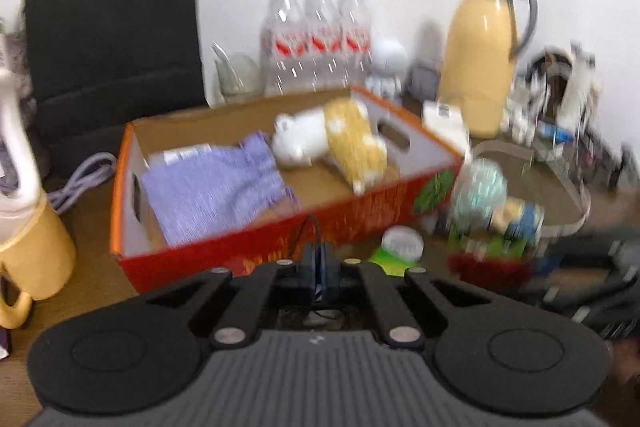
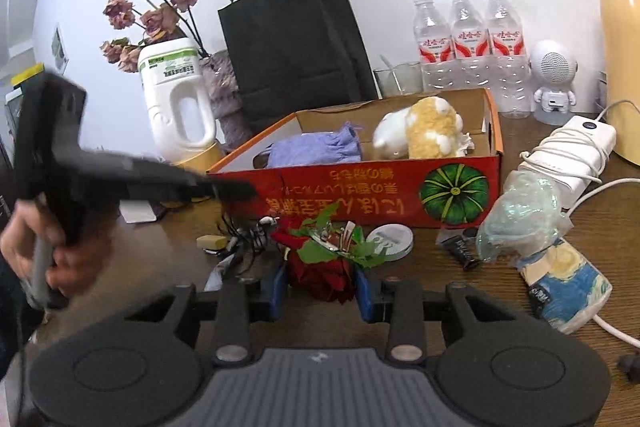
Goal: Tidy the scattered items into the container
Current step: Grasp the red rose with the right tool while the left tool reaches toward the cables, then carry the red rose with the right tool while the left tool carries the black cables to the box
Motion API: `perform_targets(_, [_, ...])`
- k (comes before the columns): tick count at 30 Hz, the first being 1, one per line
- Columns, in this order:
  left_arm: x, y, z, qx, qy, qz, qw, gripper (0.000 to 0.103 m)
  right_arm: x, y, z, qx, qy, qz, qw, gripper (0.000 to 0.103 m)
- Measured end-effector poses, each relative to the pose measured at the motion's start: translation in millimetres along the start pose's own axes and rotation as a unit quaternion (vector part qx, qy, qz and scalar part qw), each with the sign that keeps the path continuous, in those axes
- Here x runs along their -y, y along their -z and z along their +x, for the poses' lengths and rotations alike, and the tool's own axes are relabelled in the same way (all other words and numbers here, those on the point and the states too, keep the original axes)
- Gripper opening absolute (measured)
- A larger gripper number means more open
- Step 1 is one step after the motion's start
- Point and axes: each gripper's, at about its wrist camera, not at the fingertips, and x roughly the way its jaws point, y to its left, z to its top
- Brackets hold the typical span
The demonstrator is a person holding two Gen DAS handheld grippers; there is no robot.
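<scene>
R gripper, low centre of the right wrist view, has its blue pads narrowed onto a dark red rose; the bloom sits between the pads and they press it on both sides. Rose lies on the brown table, just in front of the red cardboard box, which fills mid-frame.

Handling, as I judge it: v. light, soft, crushable. Petals will bruise or shed if squeezed hard, and a bloom gives under the pads so it may slip. Firmer hold would be lower, at the base of the bloom or the stem, but stem isn't clearly visible. Green leaves and a bit of wrapping stick out toward the box, floppy, likely to snag box wall on the way in.

Orientation: bloom end points down-frame toward the camera, leafy end up-frame toward the box, so long axis runs roughly bottom-to-top, a little tilted. Hard to be surer; leaves hide the join.

L gripper, low centre of the left wrist view, is closed down tight; a thin dark cable rises from its tips, seemingly pinched there, blur makes that unsure. Box already holds a plush toy and lilac cloth.
</scene>
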Motion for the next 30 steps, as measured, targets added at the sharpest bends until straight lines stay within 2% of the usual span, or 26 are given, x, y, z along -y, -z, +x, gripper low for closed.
perform_targets(4, [-5.0,-20.3,-37.2,0.045,0.012,-0.019,0.9987,0.003,-1.2,0.3,-4.8,0.008,-0.004,0.006,1.0,0.034])
perform_targets(9, [0.0,-39.4,-75.4,0.082,0.018,-0.026,0.9961,0.003,-9.3,-7.3,-14.2,0.026,0.002,0.007,1.0,0.035])
perform_targets(11, [1.3,-41.1,-72.4,0.069,0.027,-0.031,0.9968,0.003,-14.8,-10.3,-18.8,0.034,0.006,0.002,0.999,0.035])
perform_targets(12, [3.7,-41.7,-69.7,0.048,0.011,-0.031,0.9983,0.003,-17.6,-11.8,-20.6,0.036,0.008,0.001,0.999,0.035])
perform_targets(13, [1.4,-40.3,-76.6,0.064,0.001,-0.035,0.9973,0.003,-20.7,-12.8,-22.9,0.037,0.011,-0.001,0.999,0.035])
perform_targets(14, [-4.1,-36.5,-84.3,0.095,0.009,-0.05,0.9942,0.003,-24.2,-13.0,-26.3,0.042,0.016,-0.005,0.999,0.035])
perform_targets(15, [-6.3,-33.8,-80.5,0.087,0.011,-0.061,0.9943,0.003,-27.1,-12.2,-29.7,0.046,0.02,-0.009,0.999,0.037])
perform_targets(16, [-4.1,-31.4,-74.0,0.06,-0.002,-0.067,0.9959,0.003,-29.0,-11.4,-31.5,0.046,0.021,-0.009,0.999,0.037])
perform_targets(18, [2.0,-25.9,-77.3,0.073,0.013,-0.051,0.9959,0.003,-32.1,-9.6,-30.8,0.037,0.024,-0.015,0.999,0.037])
perform_targets(20, [6.1,-24.9,-68.3,0.052,-0.013,-0.052,0.9972,0.002,-33.5,-7.4,-30.3,0.031,0.032,-0.016,0.999,0.037])
perform_targets(21, [8.0,-23.3,-67.3,0.052,-0.001,-0.046,0.9976,0.002,-34.0,-7.0,-30.5,0.029,0.033,-0.013,0.999,0.037])
perform_targets(23, [15.7,-20.5,-63.9,0.041,-0.01,-0.038,0.9984,0.002,-35.9,-6.7,-34.6,0.036,0.033,-0.012,0.999,0.037])
perform_targets(25, [20.4,-19.9,-72.5,0.054,0.007,-0.031,0.9981,0.002,-38.0,-8.2,-37.2,0.037,0.035,-0.016,0.999,0.037])
perform_targets(30, [23.8,-29.3,-93.4,0.081,0.001,-0.025,0.9964,0.003,-42.7,-16.1,-41.3,0.036,0.046,-0.028,0.998,0.037])
